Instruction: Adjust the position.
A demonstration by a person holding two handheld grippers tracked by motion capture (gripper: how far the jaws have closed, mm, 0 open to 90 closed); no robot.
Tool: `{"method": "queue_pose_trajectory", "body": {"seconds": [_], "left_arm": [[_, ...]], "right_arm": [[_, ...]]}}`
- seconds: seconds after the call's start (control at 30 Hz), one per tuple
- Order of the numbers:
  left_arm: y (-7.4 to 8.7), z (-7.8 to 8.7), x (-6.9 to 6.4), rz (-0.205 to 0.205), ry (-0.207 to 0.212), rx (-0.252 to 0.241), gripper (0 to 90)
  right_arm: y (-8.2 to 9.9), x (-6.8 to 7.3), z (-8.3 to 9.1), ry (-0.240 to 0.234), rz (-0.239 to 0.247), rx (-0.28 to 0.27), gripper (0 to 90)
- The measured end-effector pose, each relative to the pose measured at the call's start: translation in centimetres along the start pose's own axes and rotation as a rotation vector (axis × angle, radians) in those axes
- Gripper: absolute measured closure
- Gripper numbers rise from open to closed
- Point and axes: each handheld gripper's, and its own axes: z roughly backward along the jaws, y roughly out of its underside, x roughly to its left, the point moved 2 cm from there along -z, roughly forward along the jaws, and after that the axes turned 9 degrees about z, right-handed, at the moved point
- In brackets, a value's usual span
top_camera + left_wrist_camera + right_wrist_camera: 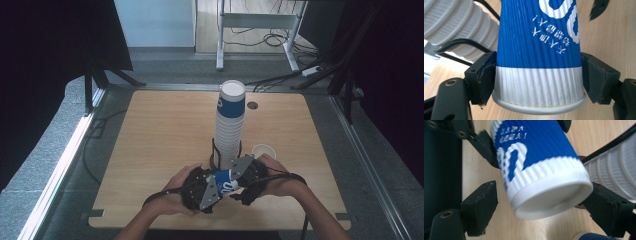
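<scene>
Blue cup (536,57) over wooden table (160,135); grey floor (50,155) beyond.

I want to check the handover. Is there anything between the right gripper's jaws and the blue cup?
Nothing visible. The right gripper stands open around the blue cup's closed end, with bare gaps on both sides. The left gripper is clamped on its rim end.

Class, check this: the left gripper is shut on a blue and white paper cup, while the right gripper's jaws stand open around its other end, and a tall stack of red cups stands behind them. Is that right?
One detail is wrong: the stack of cups is blue and white, not red, as the high view shows. The rest holds: the left gripper is shut on the blue and white paper cup, and the right gripper stands open around its other end.
</scene>
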Motion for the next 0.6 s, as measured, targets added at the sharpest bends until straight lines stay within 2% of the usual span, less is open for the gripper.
{"method": "queue_pose_trajectory", "body": {"seconds": [0.17, 0.27, 0.33, 0.47, 0.6], "left_arm": [[-0.1, -0.4, -0.5, -0.014, 0.014, 0.019, 20.8], [-0.2, -0.5, -0.5, -0.022, 0.020, 0.017, 20.8], [-0.1, -0.6, -0.6, -0.027, 0.016, 0.023, 20.7], [-0.1, -0.9, -0.5, 0.005, 0.013, 0.020, 18.8], [-0.1, -0.7, -0.1, 0.047, -0.001, 0.010, 7.3]], "right_arm": [[-0.7, 0.2, -1.2, -0.023, 0.060, 0.061, 14.3], [-0.9, 0.5, -1.8, -0.029, 0.095, 0.095, 21.6], [-0.9, 0.5, -2.0, -0.015, 0.121, 0.102, 25.1], [-0.6, 0.6, -2.1, -0.015, 0.132, 0.085, 25.8], [-0.3, 0.6, -1.9, 0.006, 0.129, 0.047, 26.1]]}}
